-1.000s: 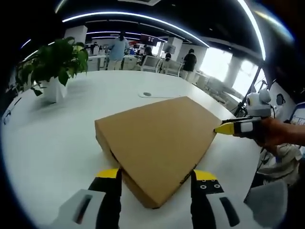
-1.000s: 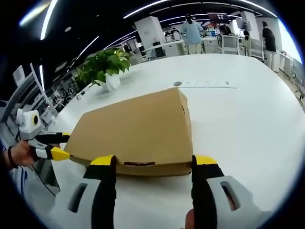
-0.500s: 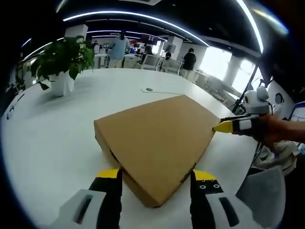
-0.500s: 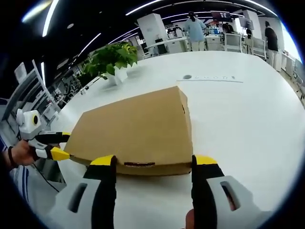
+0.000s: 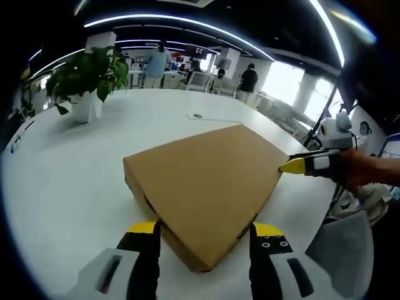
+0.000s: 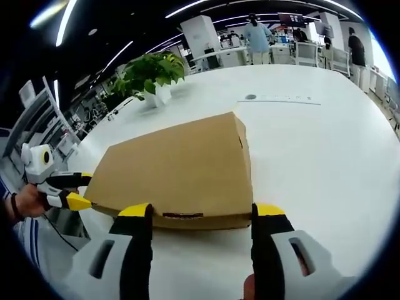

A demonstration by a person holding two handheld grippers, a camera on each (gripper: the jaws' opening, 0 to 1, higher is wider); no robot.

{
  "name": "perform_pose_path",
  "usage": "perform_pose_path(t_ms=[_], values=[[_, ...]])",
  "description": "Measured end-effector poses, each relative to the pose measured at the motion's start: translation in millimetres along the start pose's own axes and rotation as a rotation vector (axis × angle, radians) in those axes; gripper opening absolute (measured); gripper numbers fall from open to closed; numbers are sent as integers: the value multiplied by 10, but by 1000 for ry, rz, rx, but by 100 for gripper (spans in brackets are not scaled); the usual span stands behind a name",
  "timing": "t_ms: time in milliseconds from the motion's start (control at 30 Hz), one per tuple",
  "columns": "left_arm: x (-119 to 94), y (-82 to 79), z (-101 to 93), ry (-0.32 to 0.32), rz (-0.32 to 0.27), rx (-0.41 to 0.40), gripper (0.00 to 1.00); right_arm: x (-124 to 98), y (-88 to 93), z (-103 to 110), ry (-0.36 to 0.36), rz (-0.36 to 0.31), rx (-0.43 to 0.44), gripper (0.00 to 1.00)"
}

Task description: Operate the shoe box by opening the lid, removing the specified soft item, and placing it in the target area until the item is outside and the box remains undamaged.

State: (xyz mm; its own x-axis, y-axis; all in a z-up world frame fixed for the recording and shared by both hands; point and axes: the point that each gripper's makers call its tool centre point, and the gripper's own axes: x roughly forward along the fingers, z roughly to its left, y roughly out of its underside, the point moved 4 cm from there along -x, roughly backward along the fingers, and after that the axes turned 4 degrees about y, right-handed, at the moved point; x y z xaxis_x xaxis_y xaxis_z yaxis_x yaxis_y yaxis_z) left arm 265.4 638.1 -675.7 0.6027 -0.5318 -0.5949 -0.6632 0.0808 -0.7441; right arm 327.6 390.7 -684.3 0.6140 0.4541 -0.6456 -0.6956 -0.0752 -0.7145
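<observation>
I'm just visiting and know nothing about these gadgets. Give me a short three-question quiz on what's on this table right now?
1. True or false: the shoe box lid is already open.
2. What stands on the white table behind the box? A) potted plant B) kettle C) laptop
3. Fill in: the left gripper and the right gripper both have their jaws ____, one on each side of a part of the box.

Key: 1 false, the lid lies closed. 2 A. 3 open.
</observation>
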Motion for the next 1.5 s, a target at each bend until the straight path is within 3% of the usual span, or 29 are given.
perform_pose_path(t_ms=[200,400,600,667,800,1233,1500], values=[[-4,10,-3,-3,-10,-6,59,-4,-11,-10,-20,7,-15,59],[-17,40,-78,18,-16,11,67,-34,9,32,-99,8,-141,65],[-2,59,-80,-11,3,71,65,-51,44,10,-133,9,-202,66],[4,57,-77,-18,10,81,64,-47,53,-29,-112,21,-259,61],[0,46,-36,-37,11,73,56,-5,30,-96,-38,13,-279,50],[-38,40,-55,-51,-1,53,54,-48,-22,-50,-34,9,-289,49],[-157,-51,-103,-53,-56,9,52,-168,-118,0,-29,-43,-277,49]])
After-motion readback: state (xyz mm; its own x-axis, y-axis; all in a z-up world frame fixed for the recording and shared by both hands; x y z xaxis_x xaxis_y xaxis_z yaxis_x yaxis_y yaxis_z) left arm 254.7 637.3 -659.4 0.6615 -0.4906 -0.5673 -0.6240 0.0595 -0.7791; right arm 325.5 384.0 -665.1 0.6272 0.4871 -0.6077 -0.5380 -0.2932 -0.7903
